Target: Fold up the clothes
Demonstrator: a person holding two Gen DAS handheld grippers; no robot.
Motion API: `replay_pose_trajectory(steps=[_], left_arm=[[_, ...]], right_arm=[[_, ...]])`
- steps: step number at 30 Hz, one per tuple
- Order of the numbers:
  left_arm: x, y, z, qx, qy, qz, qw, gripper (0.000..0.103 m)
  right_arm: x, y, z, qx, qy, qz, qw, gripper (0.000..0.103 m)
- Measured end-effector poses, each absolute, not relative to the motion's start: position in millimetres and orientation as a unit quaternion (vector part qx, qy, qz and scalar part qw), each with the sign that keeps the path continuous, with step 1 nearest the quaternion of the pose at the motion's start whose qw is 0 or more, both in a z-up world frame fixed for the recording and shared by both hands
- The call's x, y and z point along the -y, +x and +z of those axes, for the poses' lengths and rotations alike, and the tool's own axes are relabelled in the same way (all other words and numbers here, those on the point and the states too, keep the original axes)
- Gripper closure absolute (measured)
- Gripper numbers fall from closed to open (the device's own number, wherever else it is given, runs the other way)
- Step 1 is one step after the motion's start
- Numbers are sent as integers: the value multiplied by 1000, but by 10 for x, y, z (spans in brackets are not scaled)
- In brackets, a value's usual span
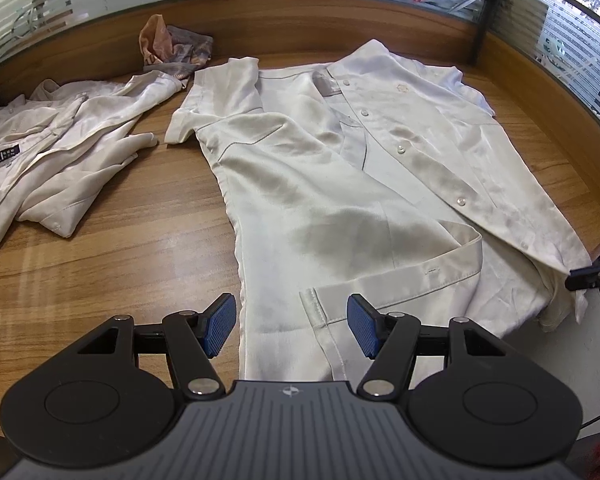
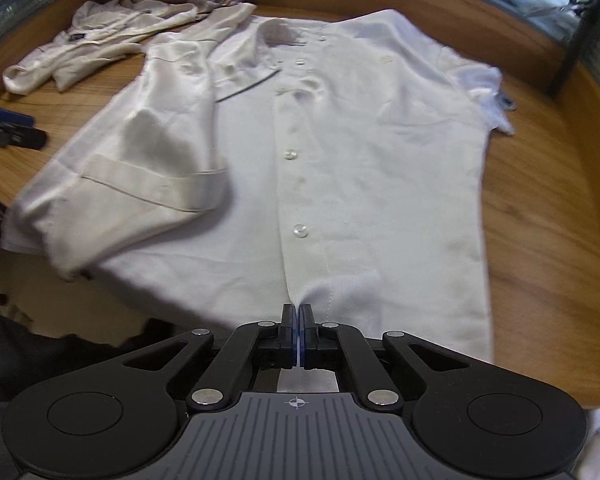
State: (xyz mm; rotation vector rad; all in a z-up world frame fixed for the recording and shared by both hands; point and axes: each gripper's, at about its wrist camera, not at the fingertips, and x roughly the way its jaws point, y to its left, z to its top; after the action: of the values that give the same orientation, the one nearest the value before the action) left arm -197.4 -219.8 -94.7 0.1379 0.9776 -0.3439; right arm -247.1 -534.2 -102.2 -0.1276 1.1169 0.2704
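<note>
On the wooden table point(image 1: 112, 240), a white short-sleeved shirt point(image 1: 340, 184) is laid out flat with its button placket point(image 2: 296, 156) running from the hem toward the collar. One front panel, with a pocket flap, is seen turned over toward the middle of the garment. The near hem is located at the table's near edge, directly under both tools.

From the left wrist view, the left gripper point(image 1: 291, 326) is seen with its blue pads point(image 1: 220, 326) standing well apart. The shirt's lower hem and the side edge of the panel are located between and just ahead of the fingers, but no cloth is pressed by either pad. Nothing is held by this tool.

From the right wrist view, the right gripper point(image 2: 298, 330) is seen with its jaws brought together, and a thin fold of the shirt's hem, at the bottom of the placket, is pinched between the pads. The cloth is drawn up into a small peak at the fingertips. This view is partly blurred.

A second pale garment point(image 1: 56, 148) is found crumpled at the far left of the table, well apart from the spread shirt. A patterned cloth point(image 1: 176, 50) is noted behind it, against the wooden wall panel point(image 1: 300, 20).
</note>
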Motion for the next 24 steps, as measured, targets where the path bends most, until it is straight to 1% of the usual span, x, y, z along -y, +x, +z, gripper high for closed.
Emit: replay_pose_trajectory(steps=[7, 13, 14, 17, 18, 24], left_arm=[[2200, -1986, -967, -470, 70, -174, 862, 36], [2187, -1996, -984, -472, 71, -182, 860, 36], [2190, -1993, -1004, -474, 71, -183, 858, 36], [2200, -1981, -1067, -480, 69, -184, 855, 35], [2209, -1976, -1091, -481, 68, -185, 854, 36], [2280, -1909, -1116, -479, 62, -192, 854, 35]], right_arm=[[5011, -2448, -992, -542, -5, 185, 820, 100], [4779, -2366, -1070, -554, -10, 219, 803, 98], [4754, -2361, -1073, -554, -13, 222, 802, 96], [4727, -2365, -1047, -552, -18, 224, 803, 85], [4735, -2363, -1029, -550, -18, 220, 806, 84], [4844, -2320, -955, -544, 4, 188, 818, 84]])
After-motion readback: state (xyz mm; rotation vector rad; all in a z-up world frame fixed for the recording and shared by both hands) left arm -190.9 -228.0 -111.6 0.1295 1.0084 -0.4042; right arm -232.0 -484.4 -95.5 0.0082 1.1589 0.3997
